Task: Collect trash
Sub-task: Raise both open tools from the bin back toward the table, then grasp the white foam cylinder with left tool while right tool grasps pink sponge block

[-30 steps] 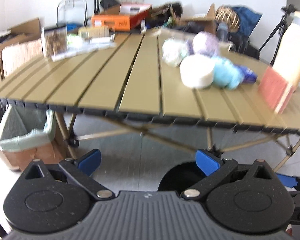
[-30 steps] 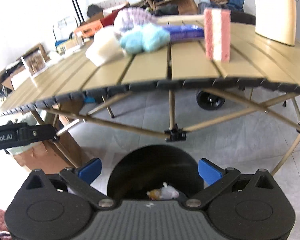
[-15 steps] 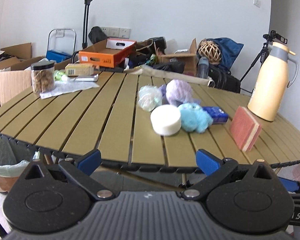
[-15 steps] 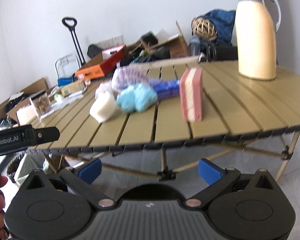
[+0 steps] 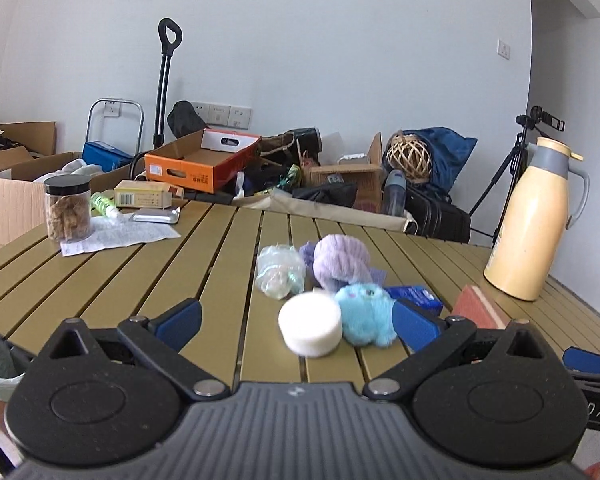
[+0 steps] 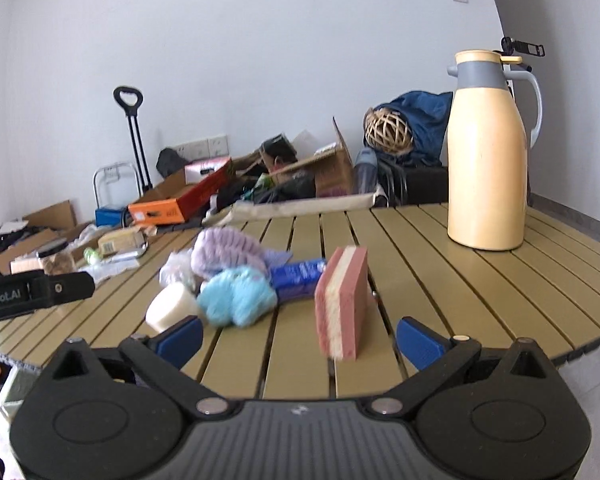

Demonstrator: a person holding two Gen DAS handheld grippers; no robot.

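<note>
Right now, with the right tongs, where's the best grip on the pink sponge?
Grip the sponge across its two broad pink faces, coming straight in from the table's near edge. It stands upright on edge, narrow striped side facing the open right tongs, apart from the pile.

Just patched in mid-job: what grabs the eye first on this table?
A cluster at mid-table: a white round puck, a fluffy light-blue plush and a purple knitted bundle. A pink sponge block stands on edge nearby, and a tall cream thermos jug stands at the far right.
</note>
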